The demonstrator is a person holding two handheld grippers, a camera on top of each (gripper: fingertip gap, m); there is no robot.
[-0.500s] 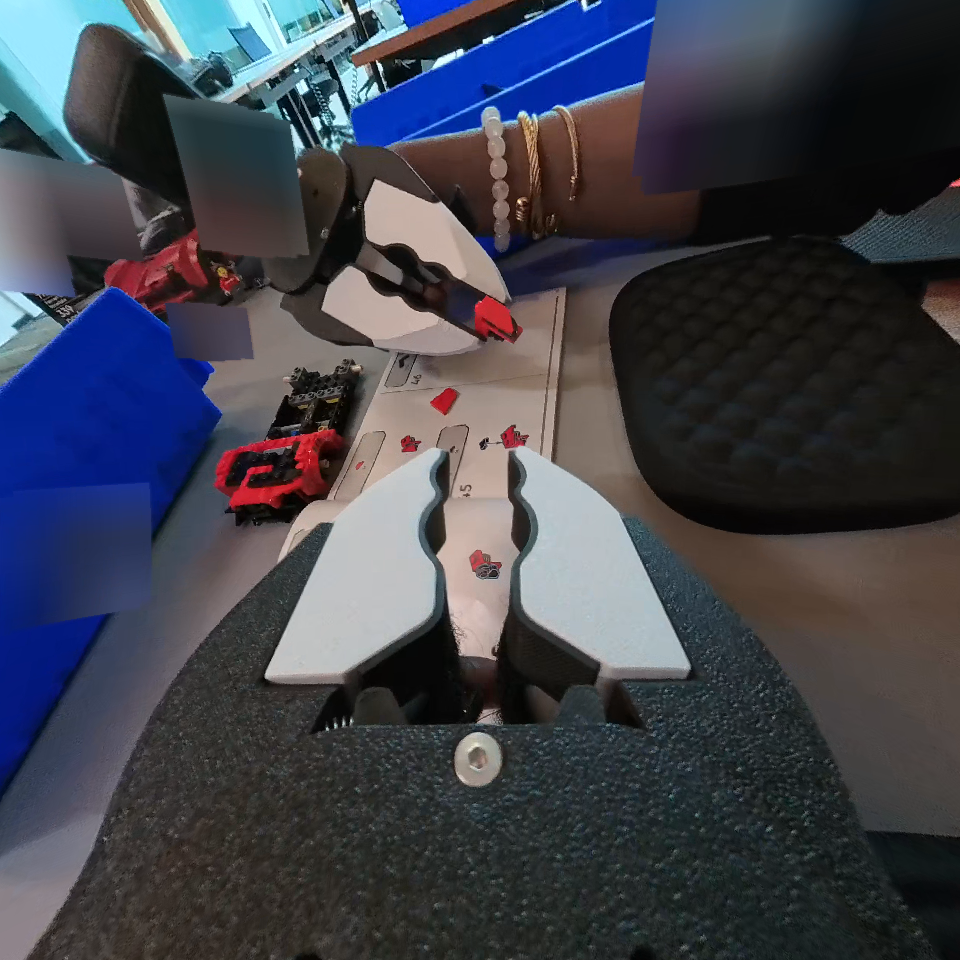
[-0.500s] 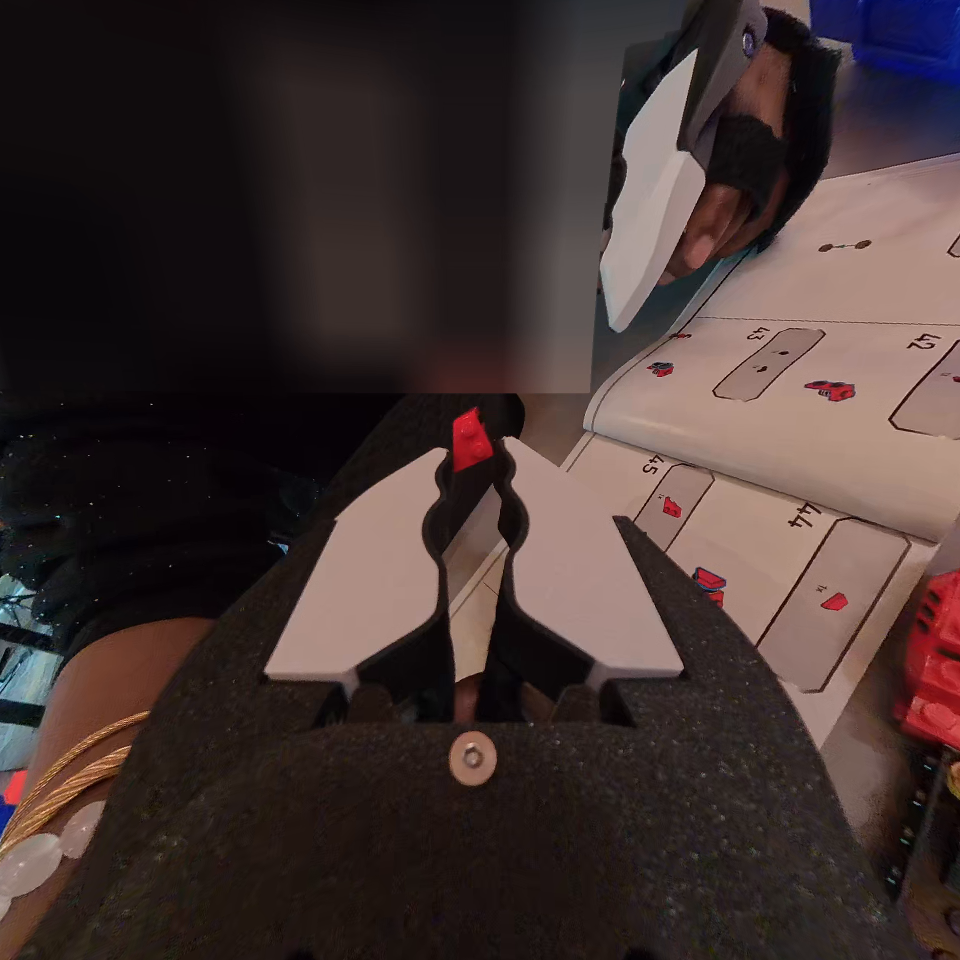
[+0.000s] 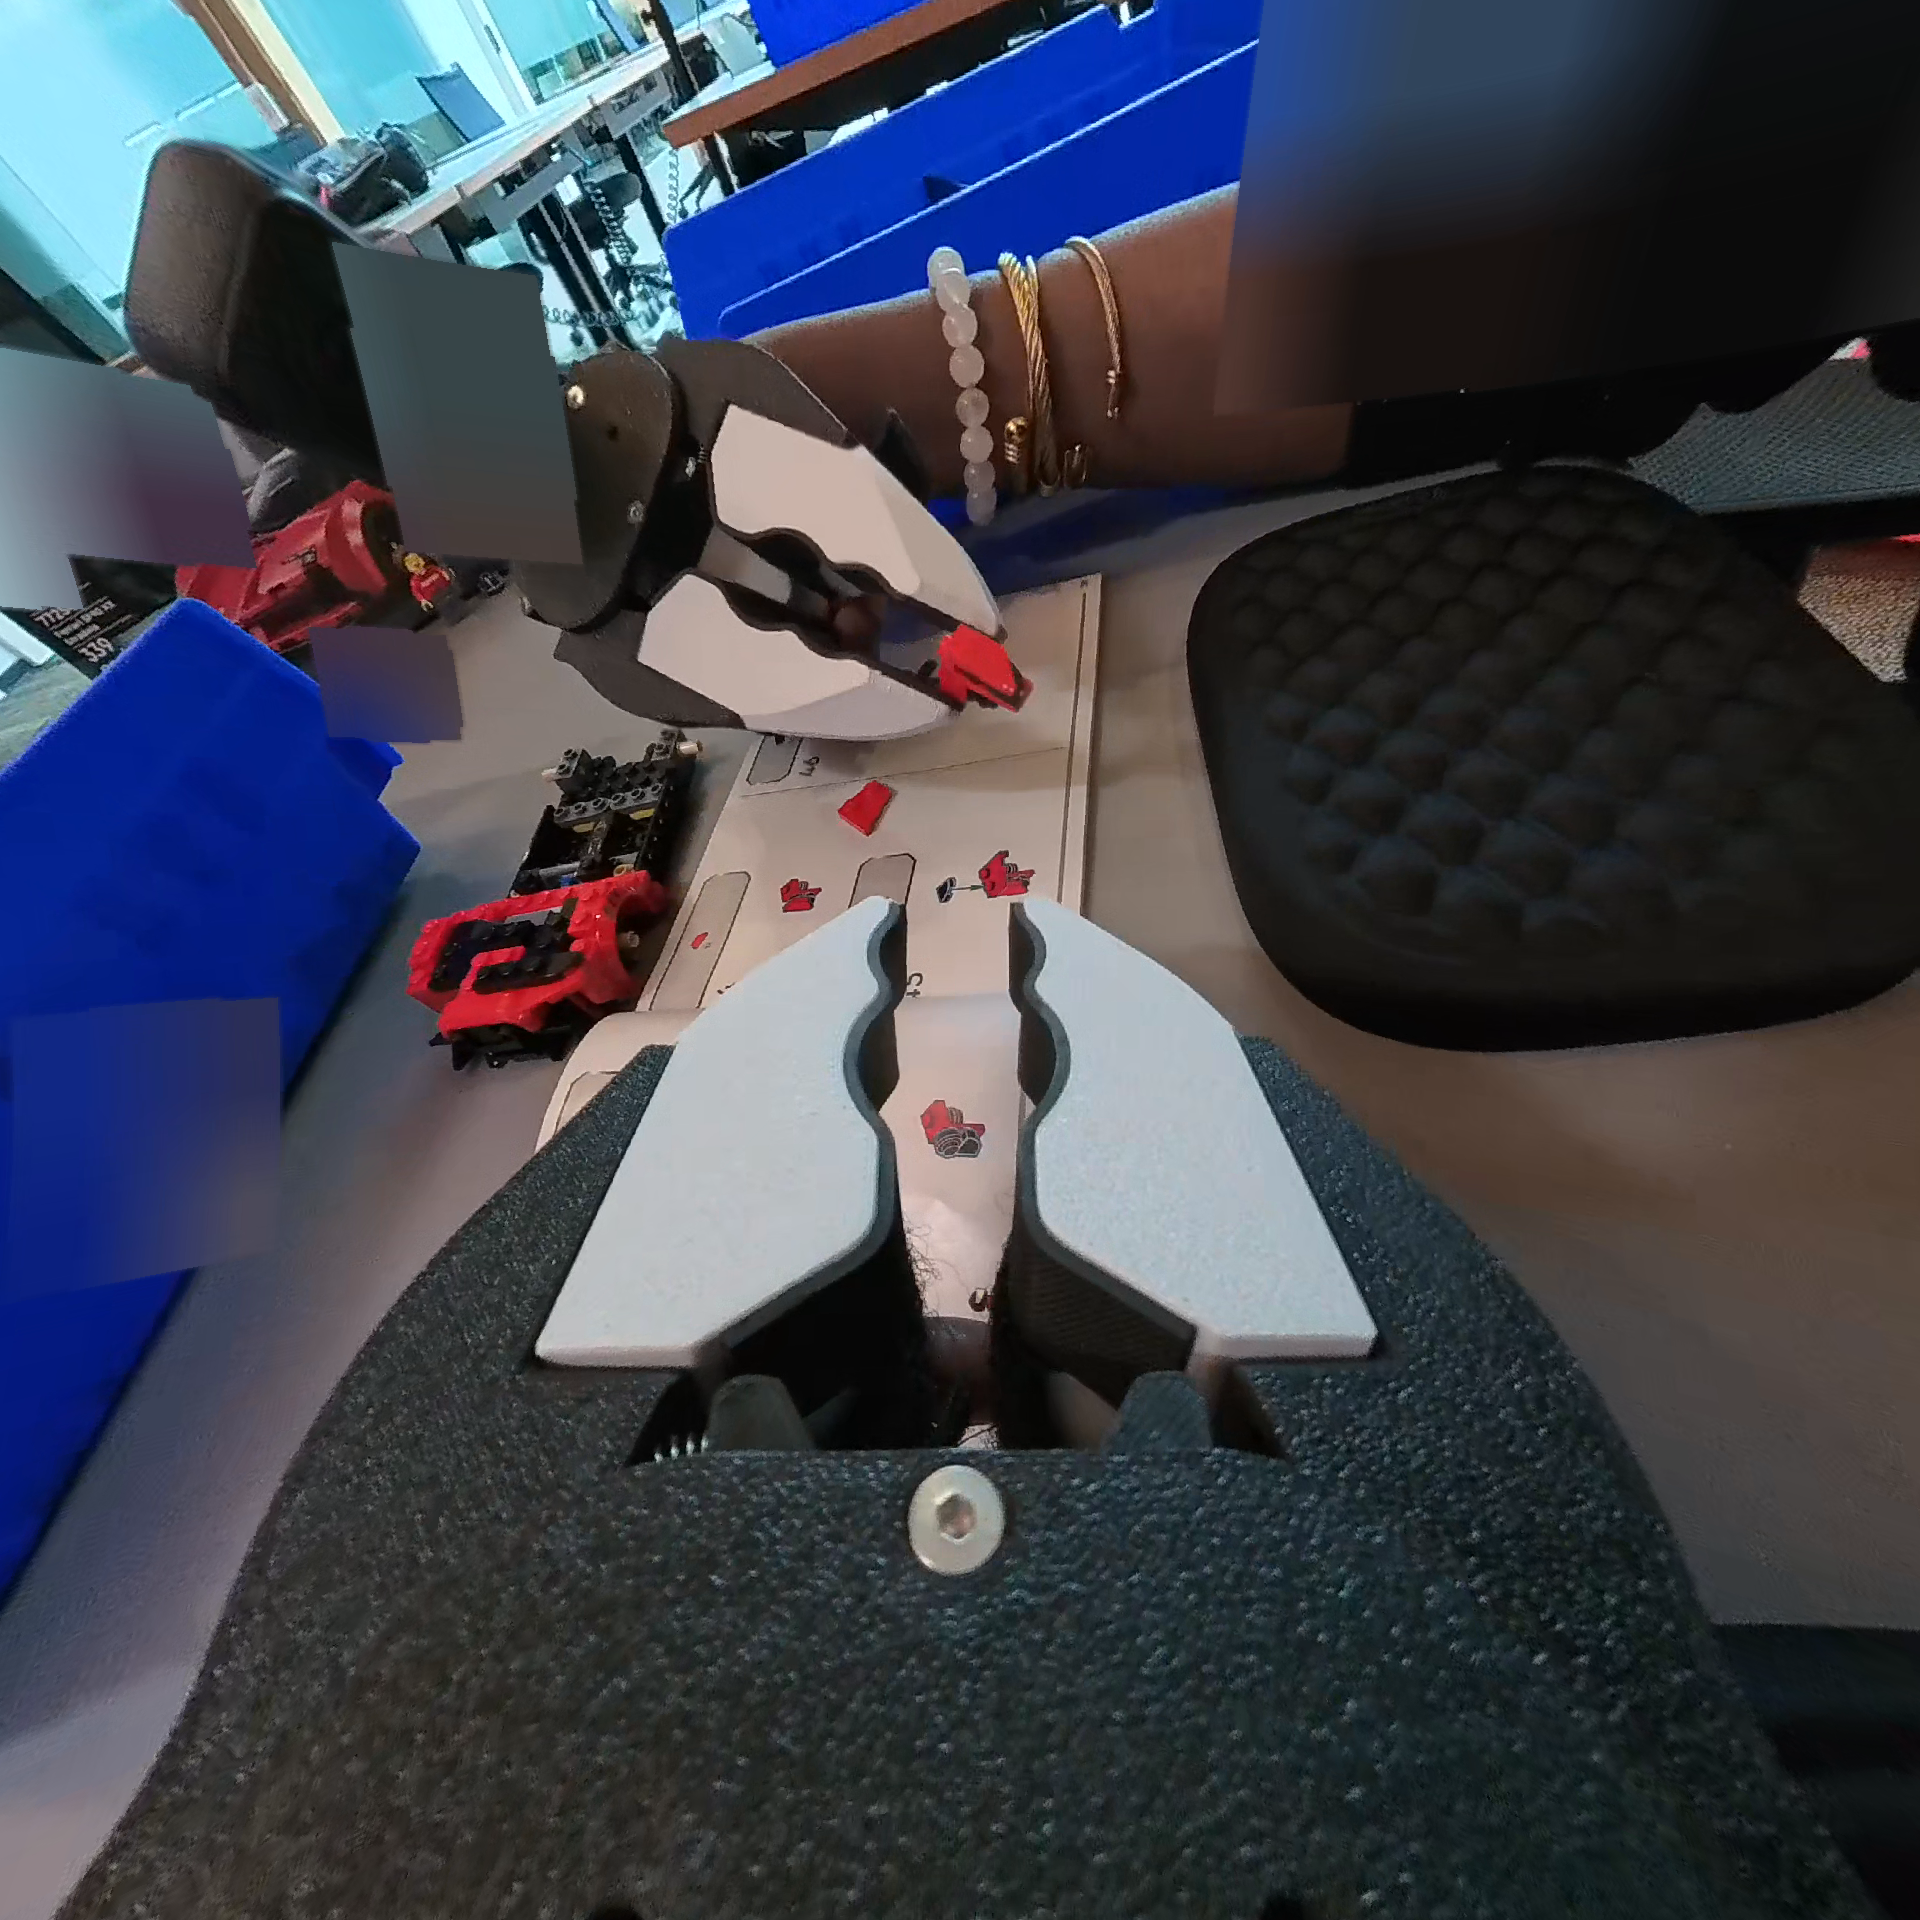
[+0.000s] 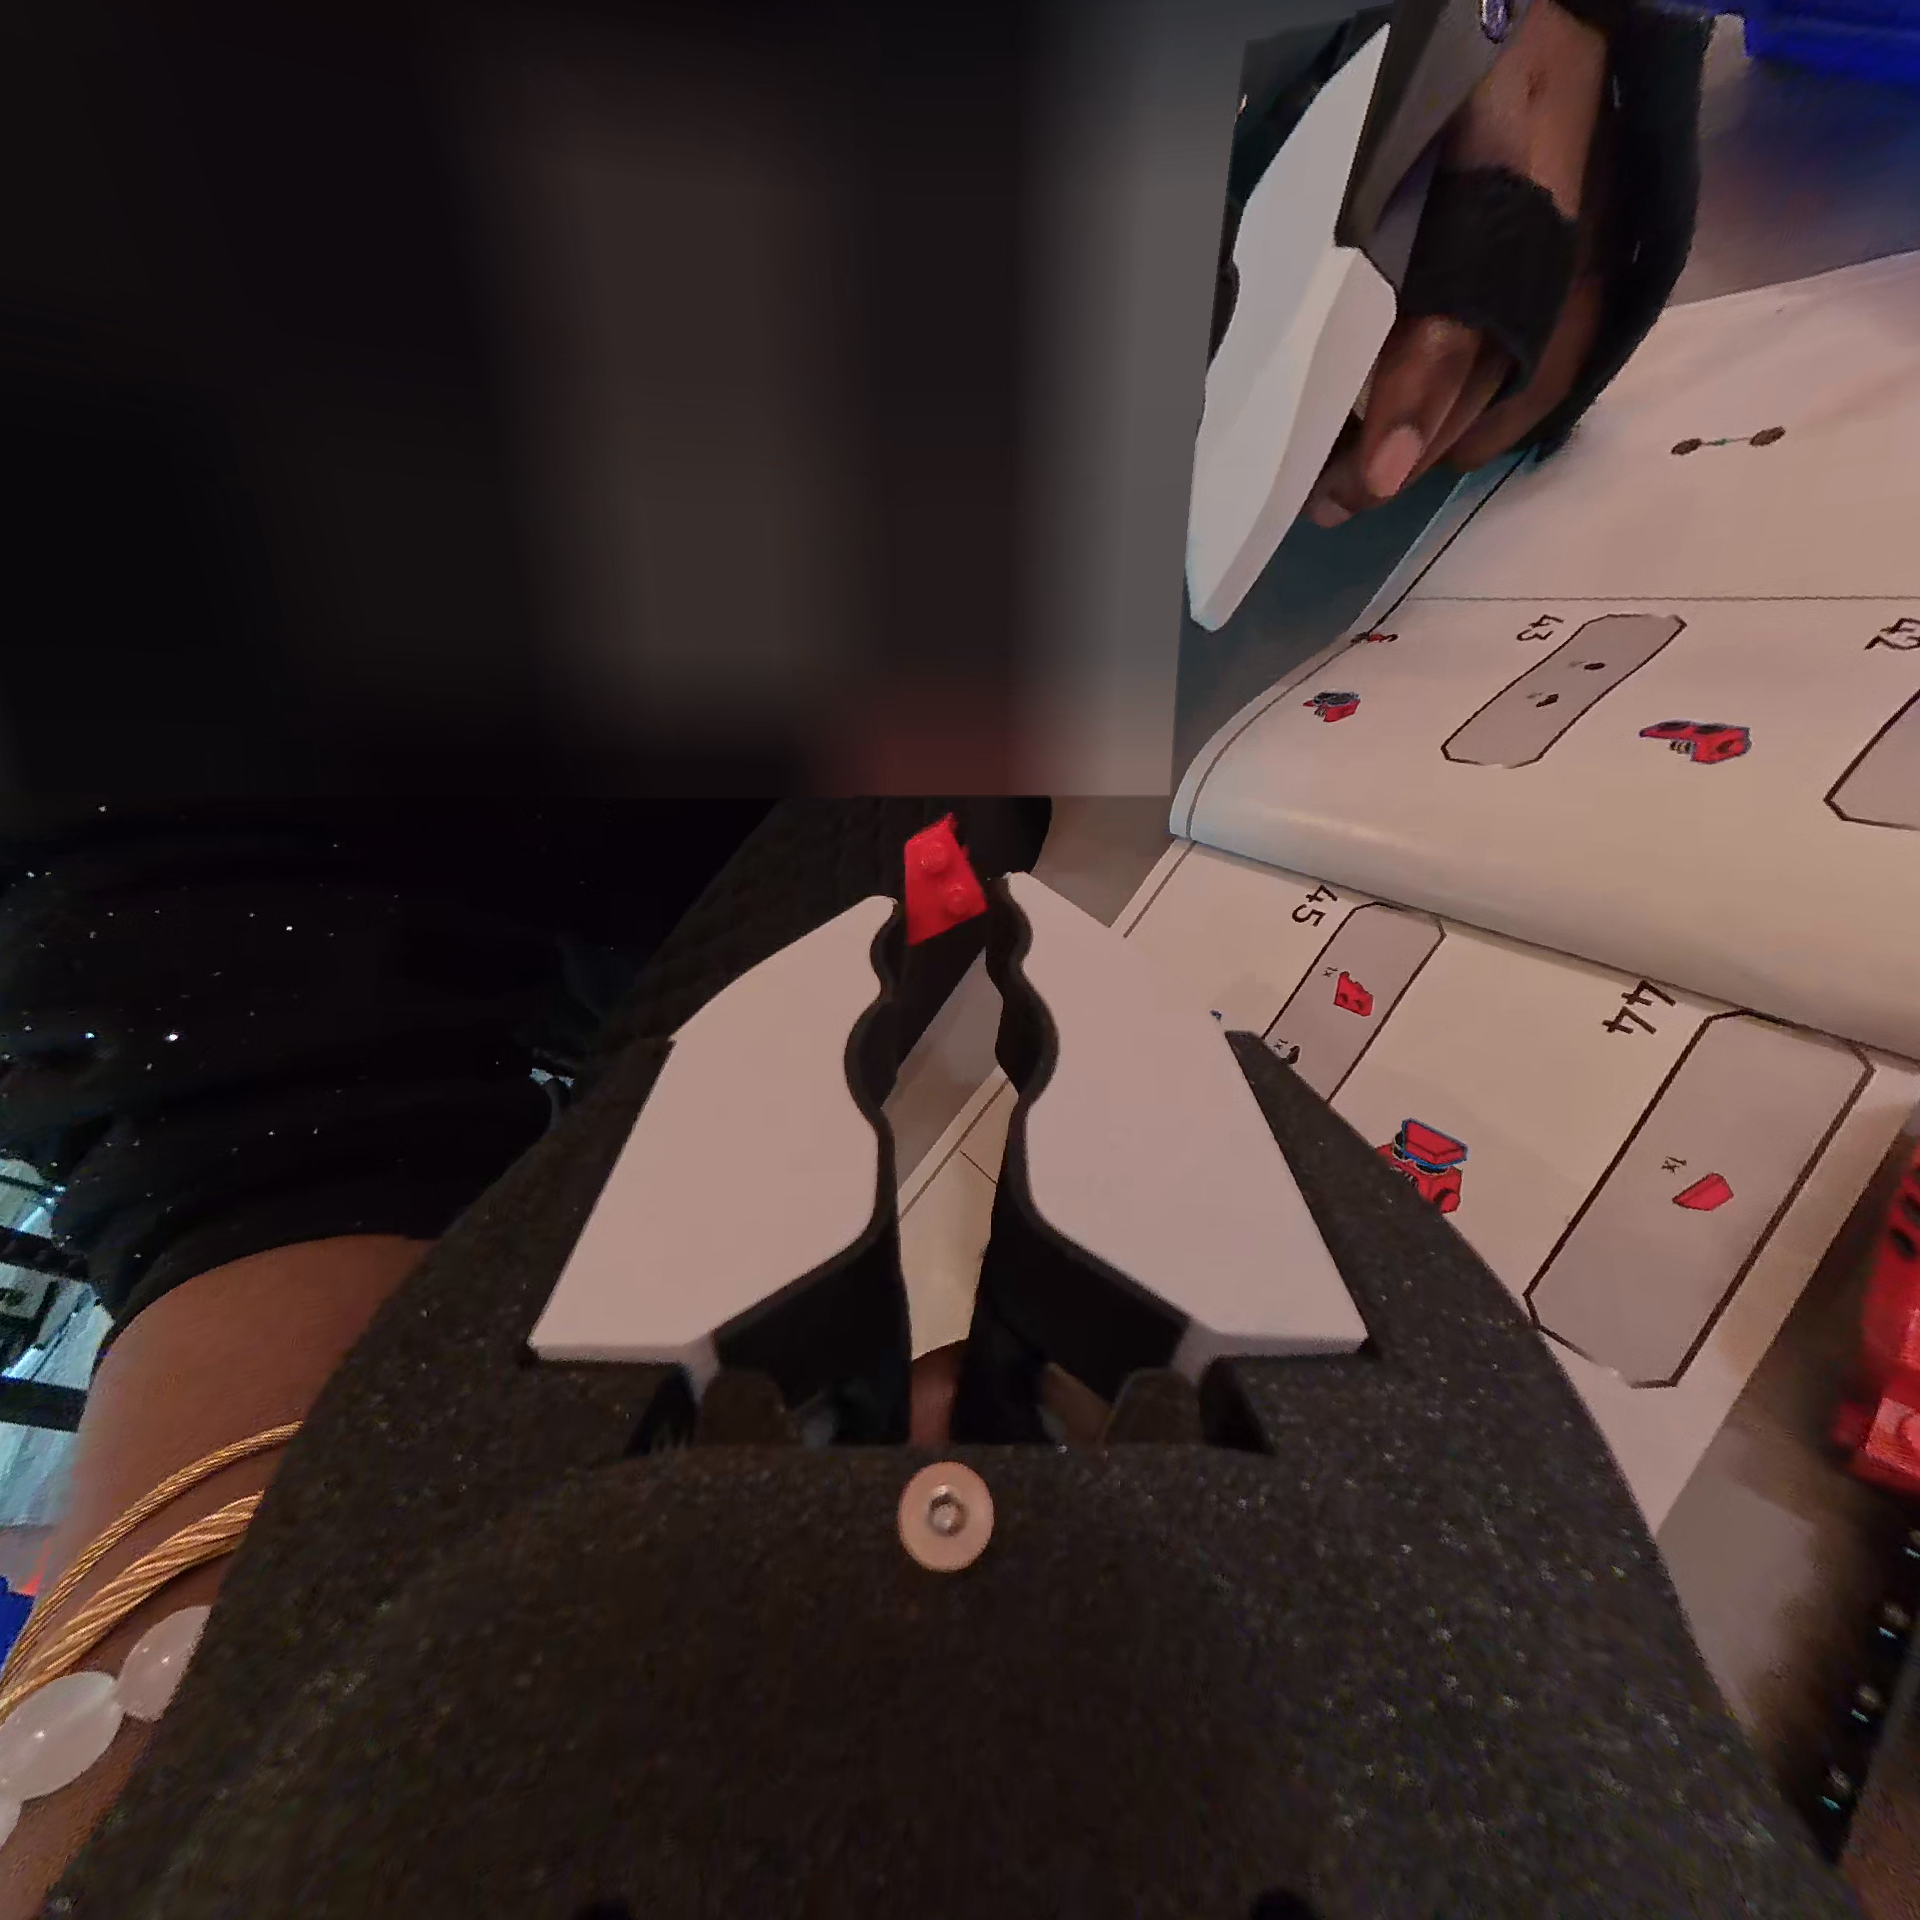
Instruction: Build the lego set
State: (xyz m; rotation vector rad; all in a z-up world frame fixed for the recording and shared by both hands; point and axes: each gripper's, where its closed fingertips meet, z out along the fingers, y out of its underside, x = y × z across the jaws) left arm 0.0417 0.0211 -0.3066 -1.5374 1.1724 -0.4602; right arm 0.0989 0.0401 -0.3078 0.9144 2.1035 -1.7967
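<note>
Right gripper (image 4: 948, 902) pinches a red plate (image 4: 943, 879) (left gripper (image 3: 954, 914) empty).

loose brick (image 3: 864, 807) on booklet (image 3: 1044, 748) | car build (image 3: 540, 951) left of booklet | cushion (image 3: 1558, 748) right

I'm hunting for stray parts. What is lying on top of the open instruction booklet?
One loose red wedge piece lies on the instruction booklet. The right gripper, holding a red piece, hangs above it. The left gripper covers the near page, so anything there is hidden.
</note>
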